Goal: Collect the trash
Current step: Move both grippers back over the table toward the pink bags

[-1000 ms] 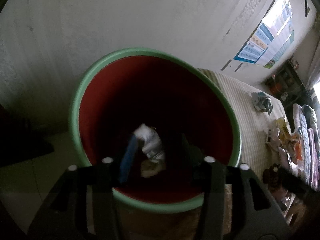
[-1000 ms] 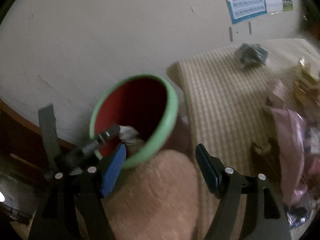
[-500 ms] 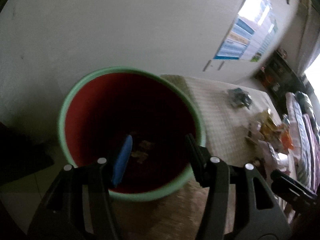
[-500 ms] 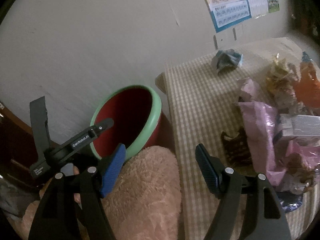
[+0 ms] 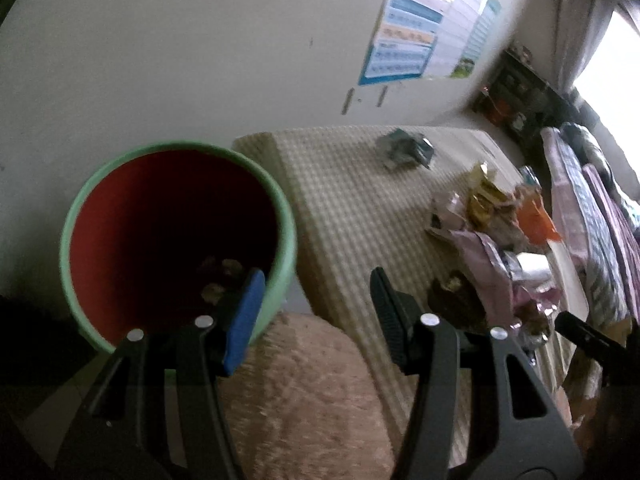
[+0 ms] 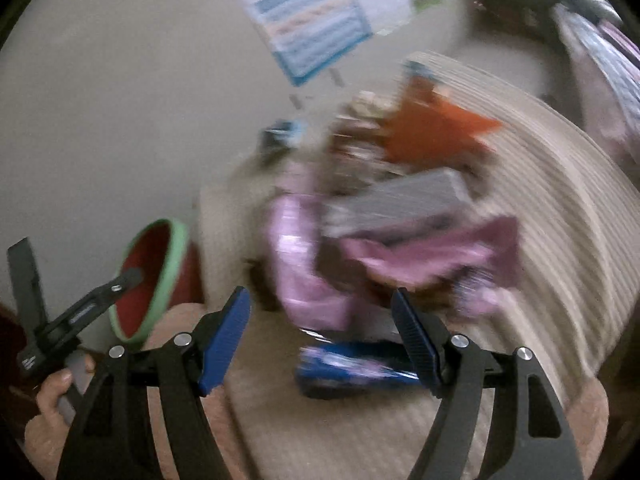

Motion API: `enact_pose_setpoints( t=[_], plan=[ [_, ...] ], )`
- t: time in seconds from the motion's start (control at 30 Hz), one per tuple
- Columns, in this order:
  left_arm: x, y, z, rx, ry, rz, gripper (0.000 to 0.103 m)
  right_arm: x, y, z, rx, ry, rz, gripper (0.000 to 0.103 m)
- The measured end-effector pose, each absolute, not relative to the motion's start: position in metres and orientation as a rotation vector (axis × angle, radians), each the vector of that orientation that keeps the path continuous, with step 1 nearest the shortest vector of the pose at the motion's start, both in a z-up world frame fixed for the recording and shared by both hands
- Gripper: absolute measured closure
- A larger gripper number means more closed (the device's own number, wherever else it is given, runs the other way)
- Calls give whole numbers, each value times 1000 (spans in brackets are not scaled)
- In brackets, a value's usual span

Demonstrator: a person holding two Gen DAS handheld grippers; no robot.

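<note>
While the wrappers (image 6: 392, 240) lie heaped on the checked cloth (image 5: 352, 208) just ahead of your right tongs (image 6: 320, 340), those jaws stand apart and empty; your left tongs (image 5: 316, 312) also gape, holding nothing, the green-rimmed bin (image 5: 288, 232) just beyond their left finger.

There was one green-rimmed bin (image 5: 286, 236) with a red inside, and a few scraps of trash (image 5: 218, 276) lay at its bottom, too dim to count. One checked table (image 5: 352, 208) carried one crumpled dark wrapper (image 5: 406, 148) lying apart and one heap of wrappers (image 5: 496, 232), too jumbled to count. One poster (image 5: 424, 44) hung on the wall.
</note>
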State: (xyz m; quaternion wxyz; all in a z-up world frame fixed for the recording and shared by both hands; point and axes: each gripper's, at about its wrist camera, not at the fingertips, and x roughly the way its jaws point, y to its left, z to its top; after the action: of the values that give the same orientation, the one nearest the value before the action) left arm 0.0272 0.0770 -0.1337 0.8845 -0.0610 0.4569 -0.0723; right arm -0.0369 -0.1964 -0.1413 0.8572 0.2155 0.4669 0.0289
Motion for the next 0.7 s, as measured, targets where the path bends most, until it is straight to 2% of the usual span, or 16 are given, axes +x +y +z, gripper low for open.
enact_pose_setpoints(
  t=[0.3,0.7],
  plan=[
    [23,52,-137,-73,975,-193,51,-54,-242,-170,551,1028,-37,32],
    [21,45,-143,-47,995,-196,51,-54,-250,-182,621,1031,-29,32]
  ],
)
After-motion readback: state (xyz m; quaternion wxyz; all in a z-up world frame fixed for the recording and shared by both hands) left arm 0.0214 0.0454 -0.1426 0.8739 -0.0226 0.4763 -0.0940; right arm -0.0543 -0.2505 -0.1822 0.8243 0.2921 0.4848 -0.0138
